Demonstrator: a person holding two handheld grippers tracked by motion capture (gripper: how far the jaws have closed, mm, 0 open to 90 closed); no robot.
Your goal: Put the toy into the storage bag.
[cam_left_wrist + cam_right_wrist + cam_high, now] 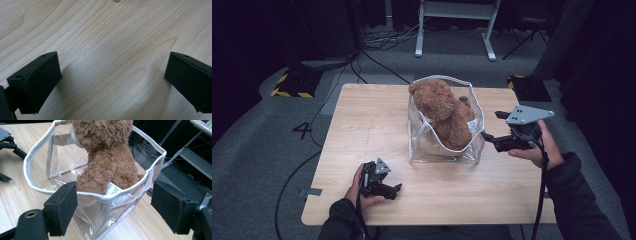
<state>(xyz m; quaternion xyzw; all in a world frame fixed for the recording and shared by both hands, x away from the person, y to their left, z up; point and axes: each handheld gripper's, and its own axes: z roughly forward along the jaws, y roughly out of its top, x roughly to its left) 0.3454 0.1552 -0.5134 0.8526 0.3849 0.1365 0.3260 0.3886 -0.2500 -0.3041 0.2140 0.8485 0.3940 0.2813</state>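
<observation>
A dark studio surrounds a light wooden table [362, 130] that stands on grey carpet, with cables trailing at eleven o'clock, a white desk frame [455, 25] at twelve o'clock and a painted number 4 [302, 130] on the floor at nine o'clock. Just right of the table's centre stands a clear plastic bag [445, 150] with white piping along its rim, its mouth wide open. A brown teddy bear [443, 112] sits inside it, head towards eleven o'clock and rising above the rim, body leaning against the bag's right wall; a white label [113, 188] shows on its back in the right gripper view.

The right gripper [490, 137], held in the person's right hand [539, 147] at three o'clock of the bag, points at the bag's right wall. In the right gripper view its jaws stand spread wide, one on either side of the bag's near corner and white rim, with the rim passing between them; the left jaw looks to be at or against the rim, the right jaw is clear of it, and nothing is clamped.

The left gripper [396, 190] rests low over the table at seven o'clock of the bag, well apart from it, in the person's left hand [359, 190]. Its jaws are released and spread wide over bare wood grain, holding nothing
</observation>
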